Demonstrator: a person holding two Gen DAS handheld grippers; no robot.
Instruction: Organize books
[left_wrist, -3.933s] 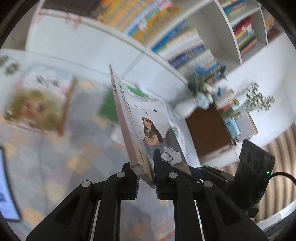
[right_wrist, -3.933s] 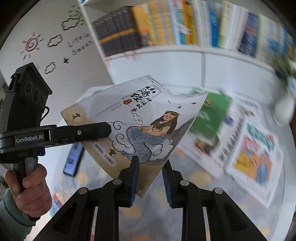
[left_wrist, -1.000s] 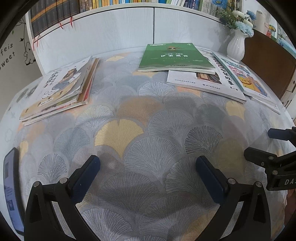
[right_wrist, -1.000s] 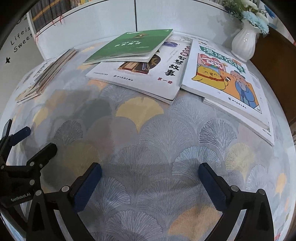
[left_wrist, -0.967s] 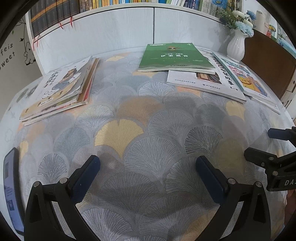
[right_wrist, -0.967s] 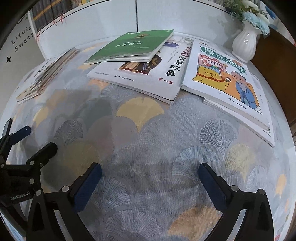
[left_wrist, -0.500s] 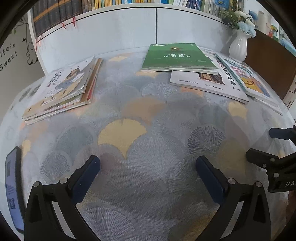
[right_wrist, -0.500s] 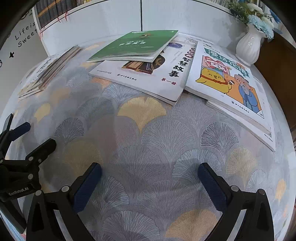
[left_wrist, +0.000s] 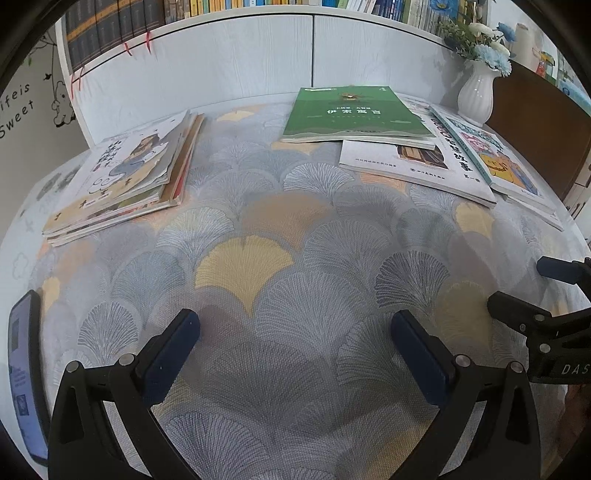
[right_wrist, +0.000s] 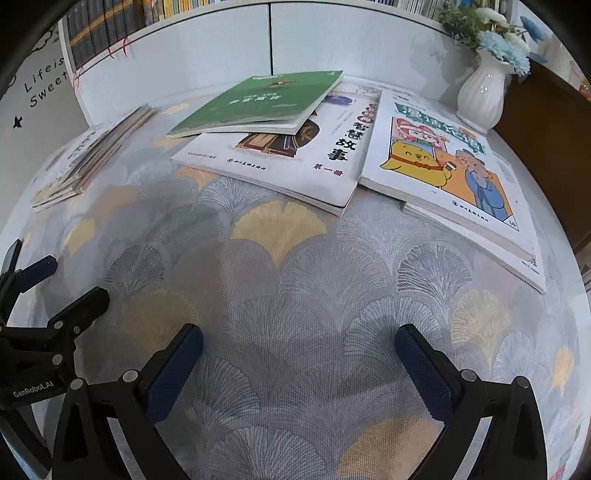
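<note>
- Over the near edge of the table (left_wrist: 258, 266), left gripper (left_wrist: 295, 350) and right gripper (right_wrist: 299, 365) hover with jaws spread wide, both empty.
- Sorted stack (left_wrist: 125, 173) sits at the far left corner; green book (right_wrist: 258, 99), white book (right_wrist: 295, 158) and cartoon book (right_wrist: 443, 162) lie overlapped toward the far right.
- Judged step: between books. The next move calls for taking the green book, uppermost, by an overhanging edge.
- Patterned cloth covers the table; vase (right_wrist: 480, 96) at far right corner; phone (left_wrist: 22, 369) at left edge; bookshelves (left_wrist: 110, 29) behind.
</note>
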